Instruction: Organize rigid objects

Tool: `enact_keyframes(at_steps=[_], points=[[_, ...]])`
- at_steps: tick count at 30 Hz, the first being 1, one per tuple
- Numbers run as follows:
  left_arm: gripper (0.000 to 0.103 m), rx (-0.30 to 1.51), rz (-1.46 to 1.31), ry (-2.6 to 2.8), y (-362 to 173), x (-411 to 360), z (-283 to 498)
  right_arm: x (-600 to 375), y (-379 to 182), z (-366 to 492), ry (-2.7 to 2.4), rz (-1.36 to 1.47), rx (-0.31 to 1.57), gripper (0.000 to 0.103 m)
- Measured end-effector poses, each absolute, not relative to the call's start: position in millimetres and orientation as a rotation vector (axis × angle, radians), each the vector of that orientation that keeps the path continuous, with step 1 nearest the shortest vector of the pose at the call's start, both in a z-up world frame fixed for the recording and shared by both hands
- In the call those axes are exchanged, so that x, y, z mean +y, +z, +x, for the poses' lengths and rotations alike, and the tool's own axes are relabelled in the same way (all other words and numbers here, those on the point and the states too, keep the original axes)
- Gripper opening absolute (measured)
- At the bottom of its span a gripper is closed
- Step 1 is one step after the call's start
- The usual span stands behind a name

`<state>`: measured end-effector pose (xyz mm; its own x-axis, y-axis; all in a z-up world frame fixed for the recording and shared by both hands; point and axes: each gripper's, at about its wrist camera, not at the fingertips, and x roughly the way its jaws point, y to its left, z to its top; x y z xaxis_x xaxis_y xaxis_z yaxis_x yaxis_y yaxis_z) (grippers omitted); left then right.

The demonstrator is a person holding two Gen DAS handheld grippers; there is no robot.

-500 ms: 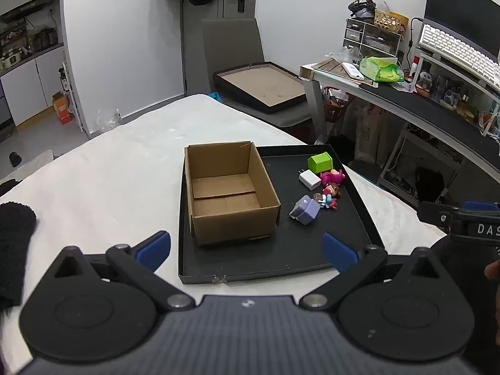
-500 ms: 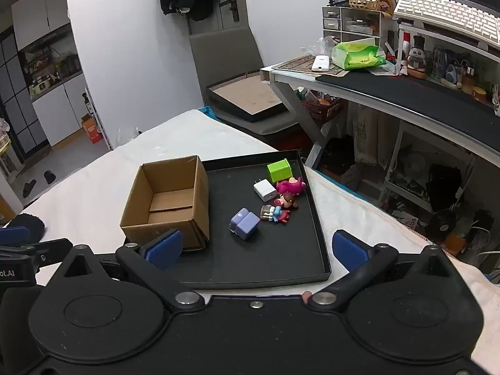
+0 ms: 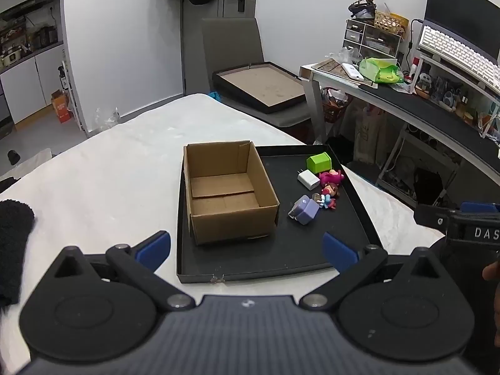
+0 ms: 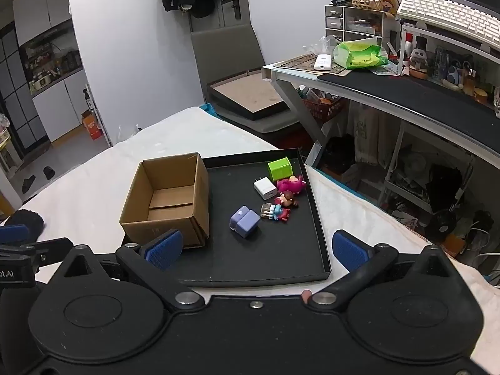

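An open empty cardboard box point(image 3: 225, 187) point(image 4: 168, 197) stands on the left of a black tray point(image 3: 281, 250) point(image 4: 265, 259). On the tray's right lie a green block point(image 3: 318, 162) point(image 4: 279, 168), a white charger point(image 3: 308, 179) point(image 4: 265, 187), a purple charger point(image 3: 303, 209) point(image 4: 244, 222), a pink toy point(image 3: 330, 176) point(image 4: 292, 185) and small dolls point(image 3: 328, 198) point(image 4: 281, 207). My left gripper point(image 3: 247, 248) is open and empty before the tray's near edge. My right gripper point(image 4: 257, 248) is open and empty over the tray's near edge.
The tray lies on a white mattress point(image 3: 109, 172). A black fuzzy cloth point(image 3: 12, 237) lies at the left. A grey chair with a framed board point(image 3: 259, 87) stands behind. A cluttered desk point(image 4: 406, 93) runs along the right.
Both views have shifted only slightly. Both grippers stay open and empty.
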<state>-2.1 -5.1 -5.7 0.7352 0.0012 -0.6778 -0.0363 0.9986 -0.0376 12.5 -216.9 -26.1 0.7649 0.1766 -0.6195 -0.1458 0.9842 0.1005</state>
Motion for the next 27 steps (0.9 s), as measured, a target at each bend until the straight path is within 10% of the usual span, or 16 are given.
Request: enact_keyframes(at_steps=[27], points=[[0.103, 0.747, -0.057, 0.009, 2.1, 1.0, -2.7, -213.7, -22.1, 10.7, 0.188, 0.015, 0.677, 0.103]])
